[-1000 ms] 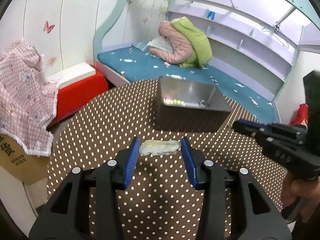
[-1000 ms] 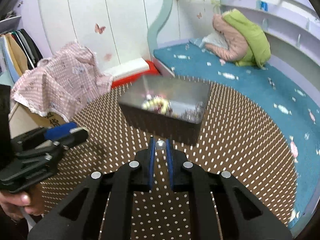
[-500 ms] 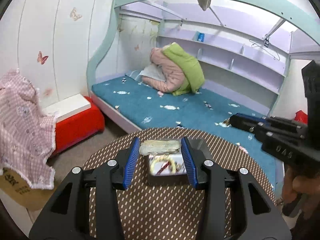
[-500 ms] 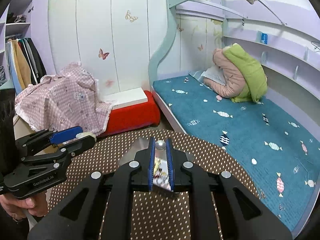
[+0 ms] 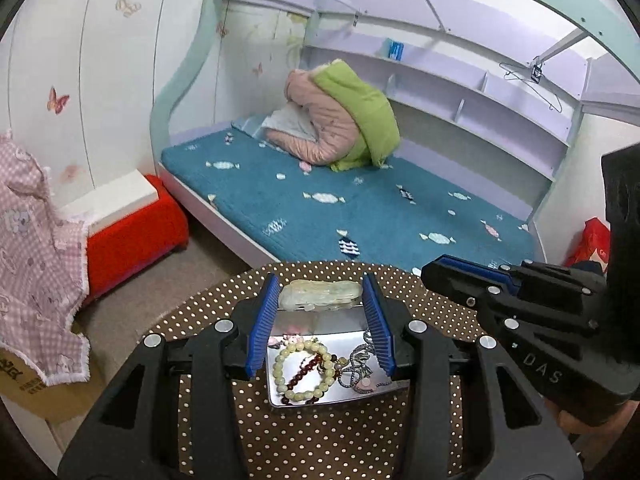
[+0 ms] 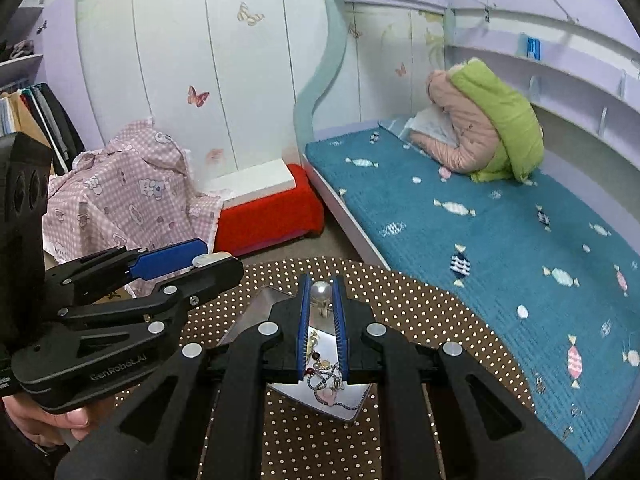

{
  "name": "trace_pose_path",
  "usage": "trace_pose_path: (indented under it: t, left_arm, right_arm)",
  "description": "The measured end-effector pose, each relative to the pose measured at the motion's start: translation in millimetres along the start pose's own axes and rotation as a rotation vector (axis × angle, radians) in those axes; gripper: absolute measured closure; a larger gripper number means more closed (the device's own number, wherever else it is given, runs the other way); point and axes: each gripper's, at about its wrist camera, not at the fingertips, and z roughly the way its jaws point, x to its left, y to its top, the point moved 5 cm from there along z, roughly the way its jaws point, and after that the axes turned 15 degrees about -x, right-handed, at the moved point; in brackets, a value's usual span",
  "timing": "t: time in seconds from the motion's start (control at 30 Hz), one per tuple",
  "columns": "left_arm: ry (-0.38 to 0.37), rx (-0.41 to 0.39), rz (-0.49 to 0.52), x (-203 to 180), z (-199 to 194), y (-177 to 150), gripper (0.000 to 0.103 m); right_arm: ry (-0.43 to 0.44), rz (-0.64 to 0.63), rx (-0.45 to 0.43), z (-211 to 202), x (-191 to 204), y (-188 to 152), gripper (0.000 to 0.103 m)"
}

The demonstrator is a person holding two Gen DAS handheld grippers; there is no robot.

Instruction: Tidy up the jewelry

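left gripper (image 5: 319,300) pinching pale green carved stone pendant (image 5: 319,295), right gripper (image 6: 321,294) pinching silvery pearl bead (image 6: 321,291), both hovering over brown polka-dot round table (image 5: 224,308) facing teal bed (image 5: 360,204).

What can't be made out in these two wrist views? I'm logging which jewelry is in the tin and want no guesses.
- Tin, left wrist view: its sides hide behind the left gripper fingers, so the contents are partly covered.
- Tin, right wrist view: only a strip shows between the right gripper fingers.
- Chain tangle: too tangled to count pieces.
- Pearl piece: the part below the bead is pinched between the pads.
- Jade piece: its ends are covered by the pads.
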Motion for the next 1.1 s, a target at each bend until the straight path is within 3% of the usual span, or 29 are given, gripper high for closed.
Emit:
trace_pose_path:
  t: [0.03, 0.13, 0.17, 0.23, 0.3, 0.37, 0.7, 1.1]
  left_arm:
    - [-0.001, 0.012, -0.006, 1.3, 3.7, -1.8, 0.059]
    - [-0.004, 0.023, -0.002, 4.1, 7.7, -4.7, 0.055]
    - [-0.001, 0.020, 0.004, 4.3, 6.7, -5.3, 0.045]
    - [0.010, 0.006, 0.005, 6.6, 2.2, -5.0, 0.031]
    - [0.026, -0.015, -0.005, 10.3, -5.5, -2.3, 0.016]
    - [0.039, -0.041, -0.014, 14.6, -14.8, 1.3, 0.011]
    - [0.171, -0.148, 0.030, 16.7, -77.1, 7.0, 0.005]
    - [0.256, -0.235, 0.085, 2.1, -172.0, -0.2, 0.005]
  right_arm:
    - [-0.002, 0.012, 0.009, 2.0, -2.8, -1.5, 0.091]
    - [-0.008, 0.034, 0.025, 5.8, -8.6, -5.9, 0.075]
    - [-0.004, 0.045, 0.028, 5.6, -10.1, -8.2, 0.070]
    - [-0.018, 0.062, 0.022, 3.7, -13.9, -9.5, 0.055]
    - [-0.038, 0.088, 0.004, -1.4, -20.6, -8.8, 0.028]
    - [-0.058, 0.112, -0.026, -9.9, -26.1, -6.0, 0.010]
    - [-0.111, 0.136, -0.067, -46.3, -25.0, -2.0, 0.008]
    - [-0.141, 0.104, -0.202, -146.6, 8.8, 3.3, 0.008]
